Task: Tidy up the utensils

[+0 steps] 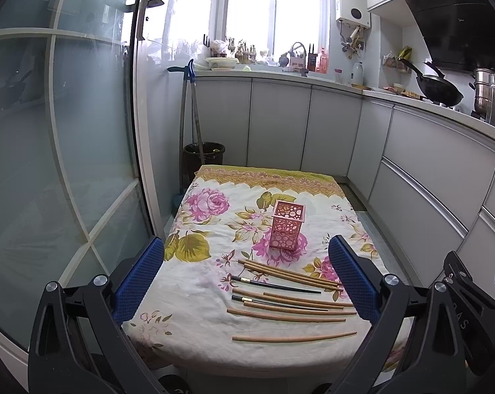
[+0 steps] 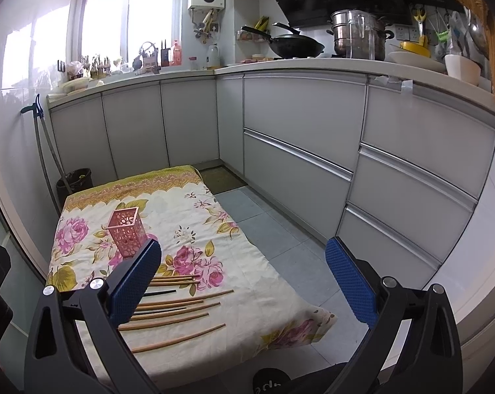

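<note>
Blue ribbed pads line both tools. The left hand-held gripper (image 1: 247, 282) hangs with its jaws spread wide and empty, framing the loose chopsticks (image 1: 290, 295) below, probably lined up for a first pick. The right hand-held gripper (image 2: 244, 282) is likewise spread and holds nothing; it sits off toward the tabletop's right edge, with mostly floor between its pads.

On the floral cloth (image 1: 214, 229) covering the tabletop, the wooden sticks lie roughly parallel in a scattered row, two dark ones (image 1: 277, 286) among them, none sorted yet. Just beyond stands the pink perforated holder (image 1: 287, 225), upright and apparently empty, presumably where they belong. Farther off, grey cabinets (image 1: 280, 124) run under the counter.
</note>
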A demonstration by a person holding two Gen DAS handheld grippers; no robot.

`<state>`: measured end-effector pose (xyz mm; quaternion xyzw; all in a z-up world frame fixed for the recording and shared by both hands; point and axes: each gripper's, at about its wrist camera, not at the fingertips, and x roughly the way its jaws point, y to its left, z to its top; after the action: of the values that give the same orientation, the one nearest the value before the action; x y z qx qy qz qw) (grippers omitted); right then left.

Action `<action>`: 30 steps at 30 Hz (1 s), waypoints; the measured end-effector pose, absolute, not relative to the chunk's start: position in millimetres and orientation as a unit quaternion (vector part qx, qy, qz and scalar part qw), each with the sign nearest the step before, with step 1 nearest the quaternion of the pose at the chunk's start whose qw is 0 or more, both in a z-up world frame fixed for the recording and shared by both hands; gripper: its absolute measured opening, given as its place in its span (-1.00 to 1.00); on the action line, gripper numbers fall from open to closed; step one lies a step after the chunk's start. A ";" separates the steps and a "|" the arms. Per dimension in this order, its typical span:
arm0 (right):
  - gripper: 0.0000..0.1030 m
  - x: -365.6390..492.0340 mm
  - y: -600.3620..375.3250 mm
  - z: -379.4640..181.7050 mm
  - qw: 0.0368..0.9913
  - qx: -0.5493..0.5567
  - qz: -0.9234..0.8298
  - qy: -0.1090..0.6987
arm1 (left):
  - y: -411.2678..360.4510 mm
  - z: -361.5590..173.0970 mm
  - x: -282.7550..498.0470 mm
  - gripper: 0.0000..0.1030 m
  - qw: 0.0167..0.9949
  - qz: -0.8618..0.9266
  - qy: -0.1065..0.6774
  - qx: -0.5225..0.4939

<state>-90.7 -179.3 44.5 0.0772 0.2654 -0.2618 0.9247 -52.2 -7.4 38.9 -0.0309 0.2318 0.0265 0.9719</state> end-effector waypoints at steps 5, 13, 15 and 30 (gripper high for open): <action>0.89 -90.8 -178.6 43.6 0.925 0.078 -0.261 0.265 | -6.6 38.1 -51.5 0.86 0.972 0.026 0.231 -0.031; 0.89 -90.5 -178.2 42.2 0.925 0.078 -0.260 0.267 | -5.8 37.2 -50.9 0.86 0.972 0.027 0.232 -0.031; 0.89 -90.5 -176.4 40.9 0.924 0.078 -0.260 0.268 | -5.8 37.4 -50.9 0.86 0.972 0.026 0.232 -0.030; 0.89 -83.4 -181.2 32.9 0.920 0.077 -0.264 0.278 | -7.1 26.0 -38.0 0.86 0.969 0.024 0.246 -0.022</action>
<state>-83.3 -181.2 32.9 0.0772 0.2778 -0.2644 0.9203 -38.0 -7.1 26.0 -0.0221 0.2456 0.0241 0.9688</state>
